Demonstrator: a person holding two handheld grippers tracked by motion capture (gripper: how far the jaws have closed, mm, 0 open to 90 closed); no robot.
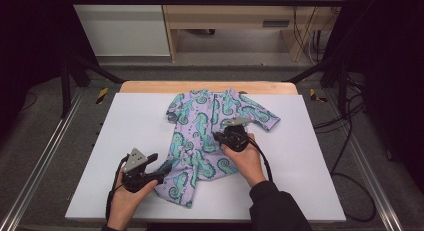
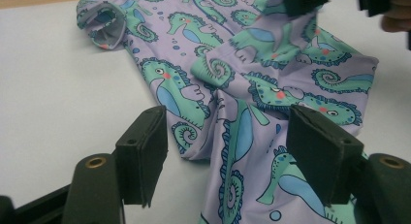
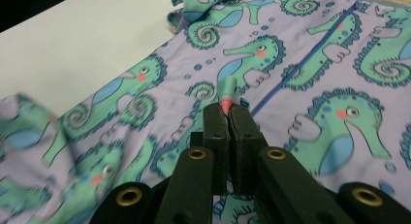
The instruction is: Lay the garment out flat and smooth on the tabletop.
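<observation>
On the white table, right gripper pinching the seahorse bodysuit, left gripper wide apart.

Your right gripper hides the fabric beneath it on the seahorse garment; at 9 o'clock in its view, the cloth blurs.

A white table top stands before a wooden cabinet.
</observation>
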